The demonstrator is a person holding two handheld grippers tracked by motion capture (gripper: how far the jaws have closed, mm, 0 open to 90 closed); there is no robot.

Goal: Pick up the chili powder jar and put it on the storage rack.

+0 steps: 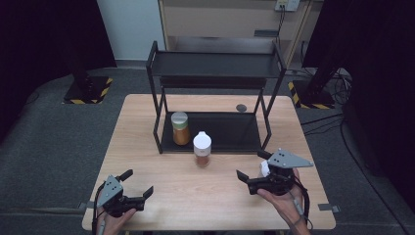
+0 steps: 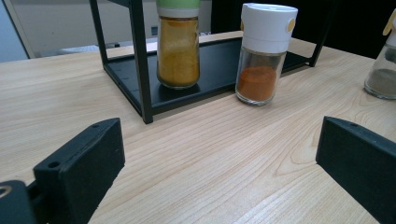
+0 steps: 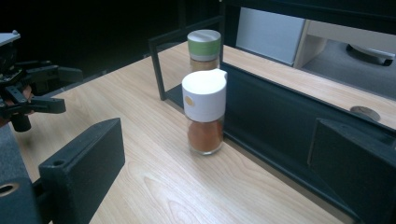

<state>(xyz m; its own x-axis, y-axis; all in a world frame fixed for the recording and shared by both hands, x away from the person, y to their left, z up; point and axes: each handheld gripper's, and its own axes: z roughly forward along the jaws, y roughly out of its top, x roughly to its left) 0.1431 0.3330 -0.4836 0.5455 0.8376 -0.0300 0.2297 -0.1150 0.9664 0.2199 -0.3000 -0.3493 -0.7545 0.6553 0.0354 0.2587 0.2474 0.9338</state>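
Here, a light wooden table (image 1: 147,147) carries a black two-tier metal rack (image 1: 214,85), and this rack serves as the landmark for everything else. On the rack's lower shelf, at its front left corner, stands a green-lidded spice jar (image 1: 180,128) filled with yellow-orange powder, upright. Just in front of the rack's front edge, on the bare table, stands a white-capped spice jar (image 1: 202,149) holding red-orange powder, also upright; it is near the green-lidded jar but apart from it, and neither gripper touches it. In the left gripper view a third jar (image 2: 383,70), glass with greyish contents, shows at the right border, standing on the table well to the side of the rack.

The left gripper (image 1: 136,184) rests low over the table well in front of the rack's left end, held in a hand (image 1: 113,219) that comes in from the near edge. Its jaws are spread wide with nothing between them but bare wood.

The right gripper (image 1: 250,165) sits in front of the rack's right end, held in the other hand (image 1: 281,198), with a grey three-cornered plate (image 1: 288,159) on top. Its jaws are likewise spread apart and empty, and they face toward the white-capped jar, which stands between them farther off in the right gripper view.

A small dark round disc (image 1: 241,107) lies on the table behind the rack's lower shelf.
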